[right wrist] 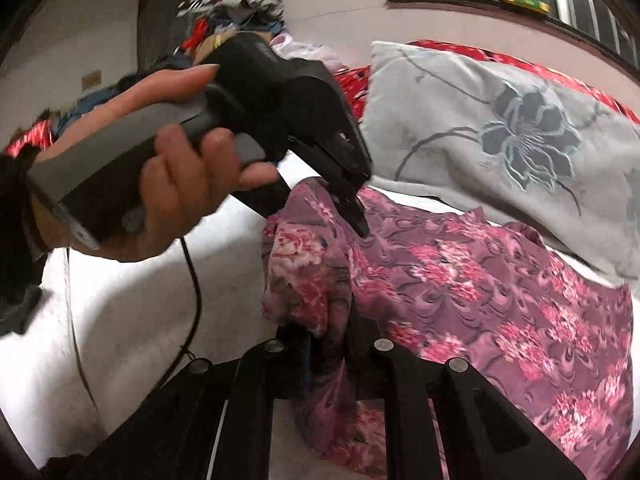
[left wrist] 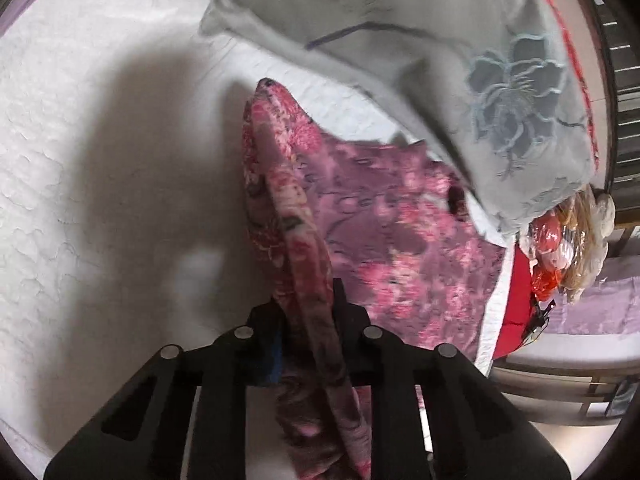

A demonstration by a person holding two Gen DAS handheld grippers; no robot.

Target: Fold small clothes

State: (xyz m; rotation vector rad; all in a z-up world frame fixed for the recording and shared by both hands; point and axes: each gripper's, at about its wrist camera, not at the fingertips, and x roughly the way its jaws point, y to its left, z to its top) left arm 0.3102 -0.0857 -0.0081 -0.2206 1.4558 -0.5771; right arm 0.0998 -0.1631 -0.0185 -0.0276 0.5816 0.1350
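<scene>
A pink and purple floral garment [left wrist: 384,248] lies on a white bedspread [left wrist: 100,160]. My left gripper [left wrist: 308,308] is shut on a raised fold of the garment, and the cloth runs up between its fingers. In the right wrist view the same garment [right wrist: 480,280] spreads to the right. My right gripper [right wrist: 324,328] is shut on a bunched edge of it. The left gripper [right wrist: 356,220], held by a hand, shows there too, its tips pinching the cloth a little farther along the same edge.
A grey pillow with a blue flower [left wrist: 460,80] lies just beyond the garment and overlaps its far edge; it also shows in the right wrist view [right wrist: 500,132]. A red blanket [left wrist: 516,300] and plastic bags sit at the right. A clothes pile [right wrist: 236,12] lies far back.
</scene>
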